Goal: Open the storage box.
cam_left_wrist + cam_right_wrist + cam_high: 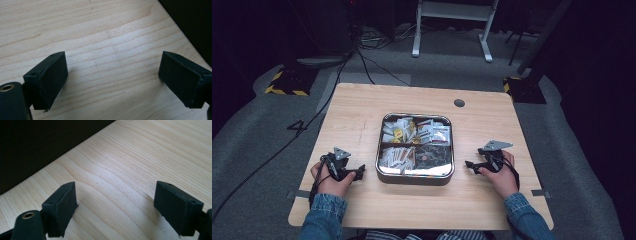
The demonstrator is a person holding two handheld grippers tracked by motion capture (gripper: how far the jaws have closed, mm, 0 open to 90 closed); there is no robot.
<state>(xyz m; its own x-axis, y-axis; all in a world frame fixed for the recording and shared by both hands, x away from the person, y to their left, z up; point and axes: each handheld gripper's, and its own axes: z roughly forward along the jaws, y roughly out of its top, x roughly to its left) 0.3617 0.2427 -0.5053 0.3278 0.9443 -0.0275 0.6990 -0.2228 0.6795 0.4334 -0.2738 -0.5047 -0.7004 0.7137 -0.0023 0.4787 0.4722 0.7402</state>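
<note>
Wooden table is filling the high view, with a square metal tray of packets sitting at its centre. Left gripper is resting at the tray's 9 o'clock, right gripper at its 3 o'clock, both about equally near and pointing inward at it. Four compartments are dividing the tray; the packet labels are too small to read.

Left gripper view is showing the left gripper with jaws spread wide over bare wood, nothing between them.

Right gripper view is showing the right gripper likewise parted and empty, with the dark table edge lying at 10 o'clock.
</note>
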